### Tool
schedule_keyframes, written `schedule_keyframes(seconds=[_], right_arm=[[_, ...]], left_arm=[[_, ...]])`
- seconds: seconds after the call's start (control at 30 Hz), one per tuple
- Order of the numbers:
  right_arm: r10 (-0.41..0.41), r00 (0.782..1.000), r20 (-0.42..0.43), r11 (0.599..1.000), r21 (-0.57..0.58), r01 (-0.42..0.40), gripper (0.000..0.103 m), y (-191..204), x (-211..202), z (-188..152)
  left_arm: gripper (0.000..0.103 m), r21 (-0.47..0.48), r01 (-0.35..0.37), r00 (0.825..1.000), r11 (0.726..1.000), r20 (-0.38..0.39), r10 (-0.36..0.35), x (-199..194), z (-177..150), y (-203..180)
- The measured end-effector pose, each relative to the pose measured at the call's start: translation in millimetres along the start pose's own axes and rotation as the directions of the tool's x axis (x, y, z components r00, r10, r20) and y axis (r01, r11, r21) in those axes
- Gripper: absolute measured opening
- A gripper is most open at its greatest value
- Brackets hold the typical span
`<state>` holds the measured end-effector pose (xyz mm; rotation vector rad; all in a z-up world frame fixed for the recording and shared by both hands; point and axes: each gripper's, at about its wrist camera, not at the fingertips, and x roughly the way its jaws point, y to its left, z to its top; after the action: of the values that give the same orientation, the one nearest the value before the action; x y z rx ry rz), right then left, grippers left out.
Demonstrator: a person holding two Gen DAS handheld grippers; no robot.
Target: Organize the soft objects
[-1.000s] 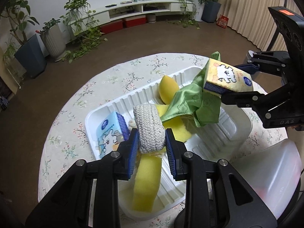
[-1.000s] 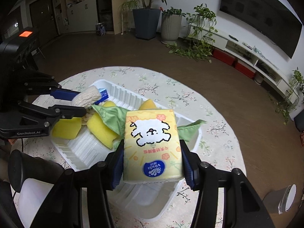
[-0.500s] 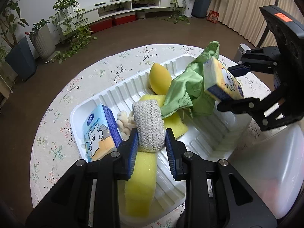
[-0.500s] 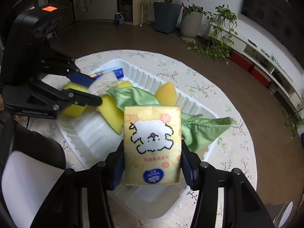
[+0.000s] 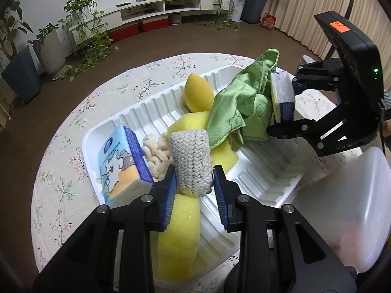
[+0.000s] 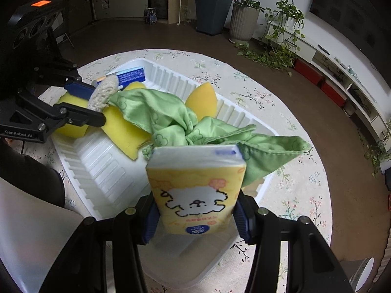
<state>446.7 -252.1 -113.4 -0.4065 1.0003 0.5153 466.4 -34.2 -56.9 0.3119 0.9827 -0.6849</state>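
Knitted pad between opening left gripper jaws.

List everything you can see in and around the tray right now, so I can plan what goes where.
tray: 1, white, ribbed, on the table
table: 1, floral cloth, round
tissue packs: 2; blue, standing at the tray's end; yellow, in the right gripper
cloth: 1, green, crumpled in the tray
sponges: at least 3, yellow, in the tray; teardrop, slab, strip
fluffy piece: 1, cream, beside the blue pack
knitted pad: 1, grey, over the strip
container: 1, white, beside the tray
left gripper: black, jaws just opening, knitted pad between them
right gripper: black, clamping the yellow pack
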Motion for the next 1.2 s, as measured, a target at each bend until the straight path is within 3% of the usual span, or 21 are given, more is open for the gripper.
schedule_keyframes(seconds=[0.07, 0.23, 0.4, 0.5, 0.57, 0.73, 1.07, 1.2], right_arm=[[-0.013, 1.0, -0.005, 1.0, -0.016, 0.013, 0.055, 2.6, -1.0, -0.9], [-0.027, 1.0, 0.002, 0.999, -0.029, 0.027, 0.058, 6.9, -6.3, -2.8], [-0.04, 0.999, 0.017, 0.998, -0.041, 0.04, 0.075, 9.1, -13.4, -2.5], [-0.049, 0.998, 0.035, 0.998, -0.037, 0.05, 0.079, 8.8, -19.4, -3.7], [-0.052, 0.997, 0.048, 0.998, -0.028, 0.054, 0.083, 7.6, -23.2, -3.7], [-0.051, 0.996, 0.071, 0.999, -0.004, 0.052, 0.086, 3.2, -32.0, -3.7], [-0.066, 0.991, 0.117, 0.996, 0.063, 0.059, 0.094, -10.1, -51.4, -6.6], [-0.085, 0.985, 0.15, 0.989, 0.129, 0.066, 0.101, -17.4, -69.8, -15.5]], left_arm=[[0.057, 0.008, -0.011, 1.0, 1.0, -0.003, 0.011, -0.6, -1.1, -2.6], [0.062, 0.044, -0.042, 0.999, 0.998, -0.007, 0.043, -1.7, -5.0, -15.6], [0.065, 0.029, -0.051, 0.999, 0.998, 0.013, 0.05, -8.8, -4.6, -17.5], [0.069, 0.012, -0.053, 0.998, 0.998, 0.032, 0.053, -15.6, -3.6, -12.8], [0.09, -0.006, -0.056, 0.997, 0.998, 0.05, 0.056, -21.5, -4.3, -10.3], [0.103, -0.045, -0.076, 0.994, 0.996, 0.074, 0.079, -30.3, -5.9, -2.6], [0.103, -0.124, -0.109, 0.981, 0.986, 0.146, 0.127, -61.2, -6.8, 9.2], [0.103, -0.188, -0.135, 0.962, 0.973, 0.211, 0.175, -93.8, -11.9, 6.9]])
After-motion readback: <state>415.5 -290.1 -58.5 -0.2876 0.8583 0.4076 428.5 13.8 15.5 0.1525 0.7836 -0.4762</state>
